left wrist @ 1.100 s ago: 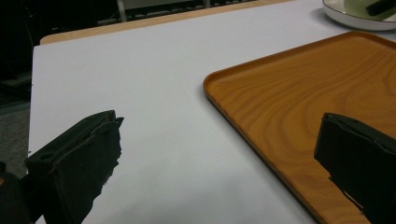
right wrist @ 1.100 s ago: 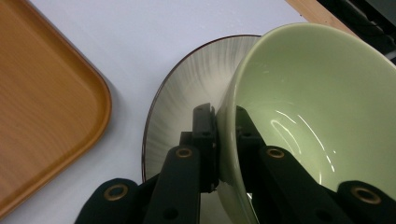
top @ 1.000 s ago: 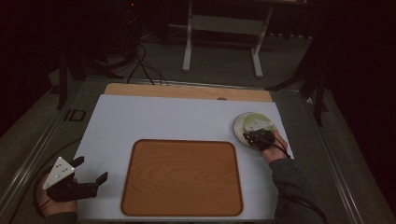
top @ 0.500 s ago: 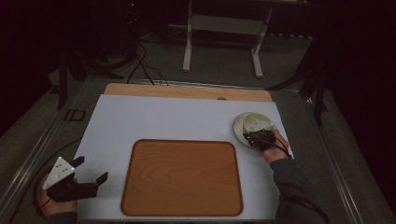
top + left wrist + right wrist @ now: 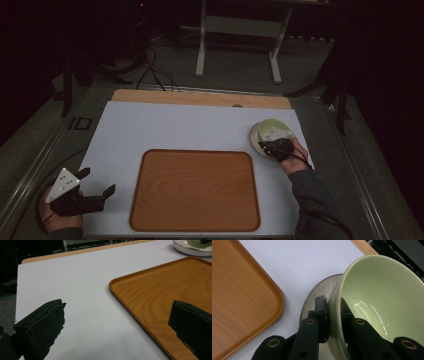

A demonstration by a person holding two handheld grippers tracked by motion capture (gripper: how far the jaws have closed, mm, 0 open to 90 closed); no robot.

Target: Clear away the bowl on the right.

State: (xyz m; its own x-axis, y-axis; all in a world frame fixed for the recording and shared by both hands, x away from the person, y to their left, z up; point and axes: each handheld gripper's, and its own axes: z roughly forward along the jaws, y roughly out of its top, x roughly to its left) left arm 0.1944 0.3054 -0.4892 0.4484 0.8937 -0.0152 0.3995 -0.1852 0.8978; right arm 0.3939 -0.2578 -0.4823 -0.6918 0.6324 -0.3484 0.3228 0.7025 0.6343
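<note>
Near left corner of the counter (image 5: 175, 125): left gripper (image 5: 97, 192), fingers (image 5: 40, 327) spread wide and empty. Centre, toward the near edge: wooden tray (image 5: 195, 190). Near the right edge: right gripper (image 5: 334, 315), fingers closed on the wall of the pale green bowl (image 5: 382, 305), one inside and one outside; the bowl tilts over a white saucer (image 5: 317, 293).

The white mat (image 5: 165, 127) lies bare from nine through twelve o'clock. The tray (image 5: 195, 190) fills the centre; bowl (image 5: 272, 129) on plate (image 5: 256, 137) blocks two o'clock.
</note>
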